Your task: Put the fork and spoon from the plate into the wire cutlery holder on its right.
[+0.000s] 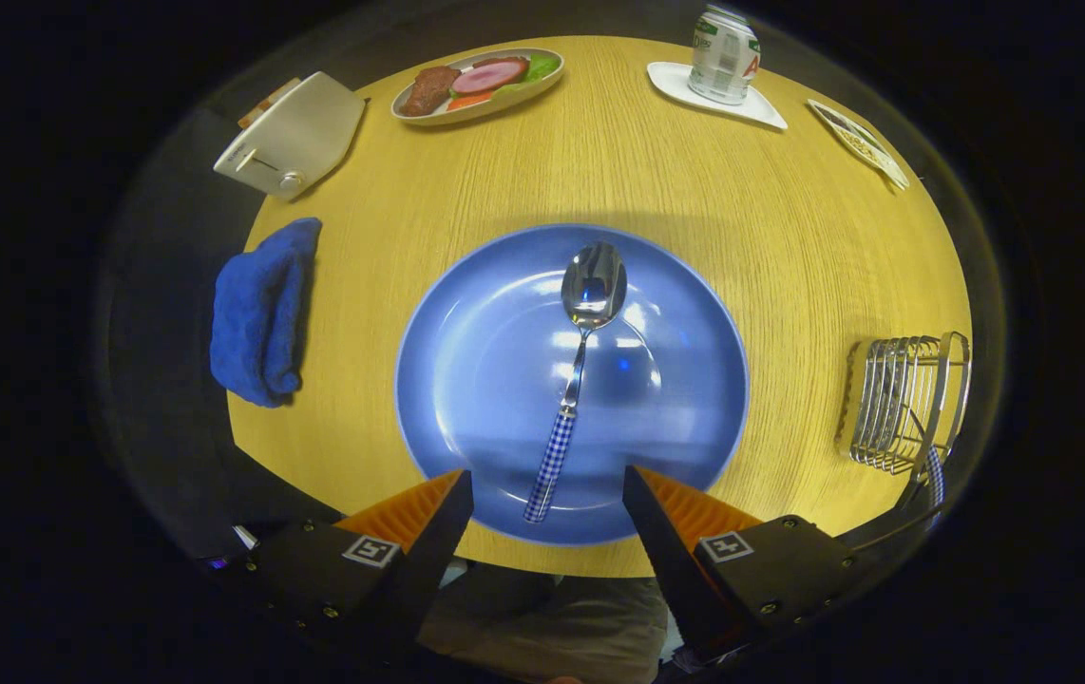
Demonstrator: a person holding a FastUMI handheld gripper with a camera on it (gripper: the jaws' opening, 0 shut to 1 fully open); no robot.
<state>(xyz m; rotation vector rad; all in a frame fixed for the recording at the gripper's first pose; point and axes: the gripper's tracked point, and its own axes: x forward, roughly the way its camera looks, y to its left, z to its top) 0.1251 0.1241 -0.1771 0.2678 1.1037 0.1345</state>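
- Gripper (547, 489): the 2 fingers stand wide apart at the near edge of the table. They hold nothing and touch nothing; the fingertips hang over the near rim of the plate.
- Spoon (577, 366): lies on the plate, lengthwise from near to far. The checked handle end sits in the gap between the 2 fingers, clear of both; the bowl points far and rests past the plate's middle.
- Plate (466, 380): round, blue, just ahead of the fingers, resting on the yellow wooden table (742, 247).
- Wire cutlery holder (899, 404): stands on the table to the right of the plate, apart from it, at the table's right edge. A checked handle (934, 475) shows at its near side; whether this is the fork cannot be told.
- Blue cloth (262, 313): bunched at the table's left edge, left of the plate.
- Toaster (294, 138): far left, beyond the cloth.
- Oval dish (478, 85): far side, carries food items.
- Can (723, 55): far right, upright on a white coaster (675, 81).
- Small tray (858, 142): right of the coaster, at the table's edge.
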